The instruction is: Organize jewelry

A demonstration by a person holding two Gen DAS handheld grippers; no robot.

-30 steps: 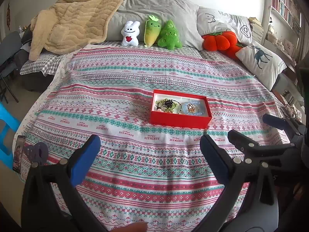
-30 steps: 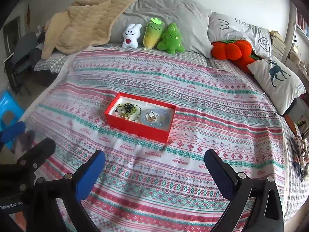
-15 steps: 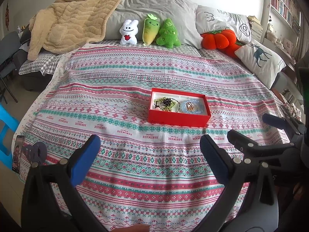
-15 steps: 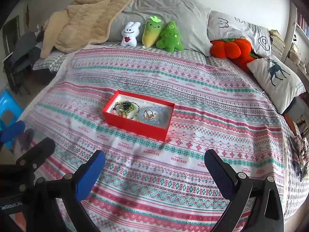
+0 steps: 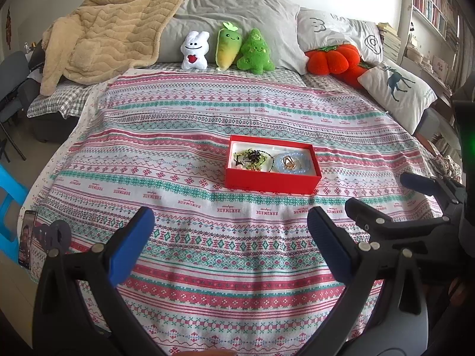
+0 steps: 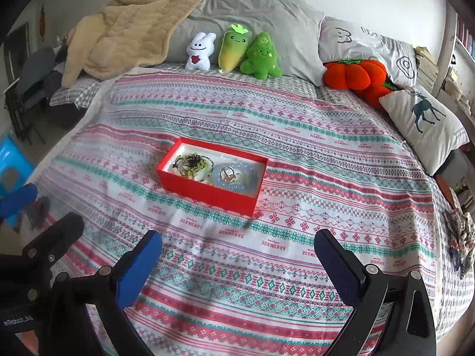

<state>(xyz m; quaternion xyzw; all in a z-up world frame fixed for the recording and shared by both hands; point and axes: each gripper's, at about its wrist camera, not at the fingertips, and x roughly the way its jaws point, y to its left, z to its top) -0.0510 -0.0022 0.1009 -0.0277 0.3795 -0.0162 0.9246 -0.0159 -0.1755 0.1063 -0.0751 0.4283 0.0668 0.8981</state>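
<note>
A shallow red box (image 5: 268, 182) (image 6: 207, 194) lies on the patterned bedspread. Inside it, a tangle of green and black beaded jewelry (image 5: 251, 157) (image 6: 191, 163) fills the left half. A pale blue bead bracelet with a gold ring in it (image 5: 292, 163) (image 6: 234, 175) fills the right half. My left gripper (image 5: 230, 237) hovers open above the bedspread, short of the box, with nothing between its blue pads. My right gripper (image 6: 237, 262) is open too, empty, nearer than the box; its fingers (image 5: 368, 213) show at the right of the left wrist view.
Three plush toys (image 5: 227, 49) lean on a grey pillow (image 5: 237, 14) at the headboard, beside a beige blanket (image 5: 104, 38), orange pumpkin cushions (image 5: 329, 59) and a deer pillow (image 5: 397, 92). A phone on a holder (image 5: 26, 241) sits at the bed's left edge, a blue stool (image 6: 13, 163) beyond.
Both views have crept slightly toward the bed; the red box sits a little higher and nearer in frame. Both grippers stay open and empty.
</note>
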